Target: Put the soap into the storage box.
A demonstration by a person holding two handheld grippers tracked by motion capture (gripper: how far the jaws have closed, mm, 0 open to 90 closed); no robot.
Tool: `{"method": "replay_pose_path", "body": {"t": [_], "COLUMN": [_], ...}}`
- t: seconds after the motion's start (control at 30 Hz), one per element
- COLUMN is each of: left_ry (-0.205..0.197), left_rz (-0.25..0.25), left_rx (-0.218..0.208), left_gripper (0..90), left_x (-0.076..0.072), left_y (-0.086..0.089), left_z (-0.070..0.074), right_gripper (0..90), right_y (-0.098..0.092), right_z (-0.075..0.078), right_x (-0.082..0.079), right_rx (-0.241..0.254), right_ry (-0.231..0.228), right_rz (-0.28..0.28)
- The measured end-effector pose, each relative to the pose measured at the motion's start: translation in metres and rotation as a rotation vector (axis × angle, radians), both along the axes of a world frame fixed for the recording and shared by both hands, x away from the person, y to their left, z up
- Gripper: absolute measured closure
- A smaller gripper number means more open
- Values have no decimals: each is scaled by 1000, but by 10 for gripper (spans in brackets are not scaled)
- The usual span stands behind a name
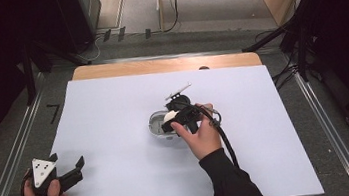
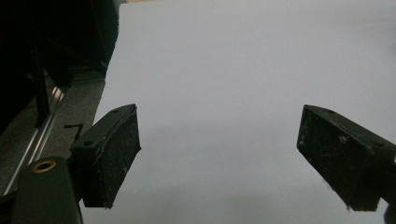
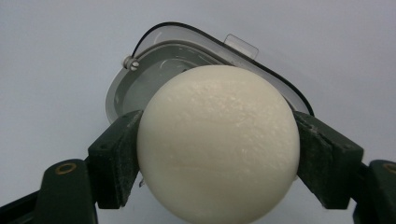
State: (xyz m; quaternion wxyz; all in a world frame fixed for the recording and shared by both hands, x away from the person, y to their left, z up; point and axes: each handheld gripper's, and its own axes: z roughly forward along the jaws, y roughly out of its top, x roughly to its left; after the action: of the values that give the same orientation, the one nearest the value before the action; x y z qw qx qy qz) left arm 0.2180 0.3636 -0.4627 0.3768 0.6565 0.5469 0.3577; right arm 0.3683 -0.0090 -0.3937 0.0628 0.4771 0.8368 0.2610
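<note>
The right gripper [image 3: 218, 154] holds a round white ball [image 3: 218, 142] tight between its two pads, one on each side. Just past the ball, a bit below and ahead of the gripper, sits a clear little box [image 3: 140, 84] with its open side up. The ball is round, so it has no long way to line up. The left gripper [image 1: 67, 166] stands wide with nothing in it, well apart near the table [image 1: 122, 185] corner. The right hand is much nearer the box.

White sheet [image 1: 116, 130] — small tool [image 1: 177, 91] beyond.
</note>
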Motion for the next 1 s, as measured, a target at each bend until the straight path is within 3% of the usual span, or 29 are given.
{"method": "replay_pose_path", "body": {"t": [1.0], "left_ry": [0], "left_rz": [0], "left_rx": [-2], "left_gripper": [139], "left_x": [0], "left_y": [0], "left_z": [0], "right_gripper": [237], "right_y": [12], "right_z": [-13], "right_x": [10], "right_rx": [-14], "right_ry": [34], "right_rz": [-12]}}
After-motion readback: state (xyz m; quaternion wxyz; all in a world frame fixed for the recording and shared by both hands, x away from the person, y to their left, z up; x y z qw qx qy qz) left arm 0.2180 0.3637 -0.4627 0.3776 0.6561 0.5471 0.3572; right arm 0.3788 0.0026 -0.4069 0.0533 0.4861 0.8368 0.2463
